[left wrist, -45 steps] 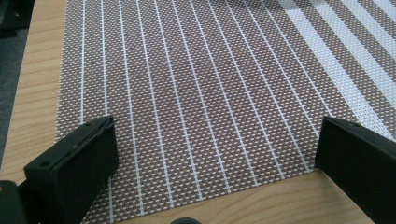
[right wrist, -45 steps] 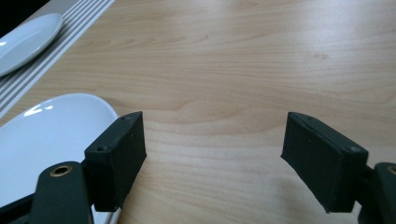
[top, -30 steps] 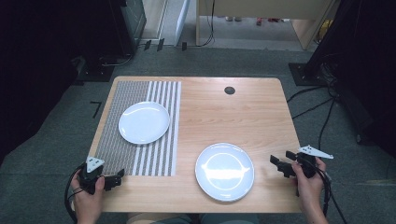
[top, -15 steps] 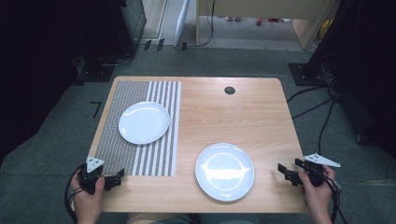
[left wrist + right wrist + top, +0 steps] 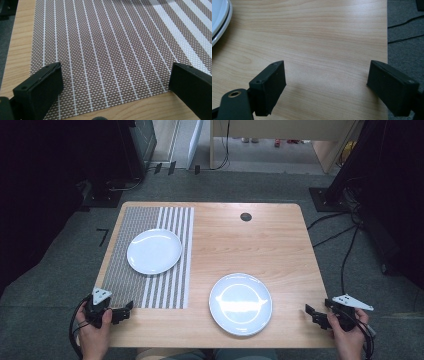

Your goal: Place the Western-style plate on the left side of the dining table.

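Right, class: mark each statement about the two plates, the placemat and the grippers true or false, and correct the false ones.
1. One white plate lies on the striped placemat. True.
2. The second plate lies on the placemat too. False: it sits on the bare wooden table.
3. The right gripper is shut on a plate. False: its jaws stand open over bare wood, nothing between them.
4. The left gripper is open at the placemat's near edge. True.
5. The two plates are stacked. False: they lie apart.
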A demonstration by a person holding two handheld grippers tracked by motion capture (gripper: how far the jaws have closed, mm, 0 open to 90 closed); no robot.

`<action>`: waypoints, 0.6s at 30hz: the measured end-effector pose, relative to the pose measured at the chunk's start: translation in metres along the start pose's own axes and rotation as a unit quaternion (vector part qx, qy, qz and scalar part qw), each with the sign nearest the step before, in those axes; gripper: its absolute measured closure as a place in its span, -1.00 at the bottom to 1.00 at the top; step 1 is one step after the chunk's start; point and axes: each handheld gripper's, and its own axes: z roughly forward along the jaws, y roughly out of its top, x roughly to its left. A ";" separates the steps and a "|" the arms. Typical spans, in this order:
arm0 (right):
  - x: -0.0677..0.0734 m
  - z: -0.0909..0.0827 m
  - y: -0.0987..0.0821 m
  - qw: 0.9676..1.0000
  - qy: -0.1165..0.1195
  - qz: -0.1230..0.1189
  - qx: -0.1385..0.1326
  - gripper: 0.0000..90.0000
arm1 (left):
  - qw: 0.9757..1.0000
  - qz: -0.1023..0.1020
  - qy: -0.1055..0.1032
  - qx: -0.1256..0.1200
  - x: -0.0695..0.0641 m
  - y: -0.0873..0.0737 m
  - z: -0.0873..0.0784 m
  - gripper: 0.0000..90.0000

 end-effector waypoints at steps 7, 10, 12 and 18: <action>0.014 0.006 -0.003 0.998 -0.043 -0.042 0.007 -0.82 | 1.000 0.000 0.000 0.000 0.000 0.000 0.000 -1.00; 0.018 0.008 -0.003 0.998 -0.048 -0.048 0.012 -0.87 | 1.000 0.000 0.000 0.000 0.000 0.000 0.000 -1.00; 0.017 0.009 -0.003 0.998 -0.046 -0.050 0.013 -0.89 | 1.000 0.000 0.000 0.000 0.000 0.000 0.000 -1.00; 0.017 0.009 -0.003 0.998 -0.043 -0.054 0.015 -0.91 | 1.000 0.000 0.000 0.000 0.000 0.000 0.000 -1.00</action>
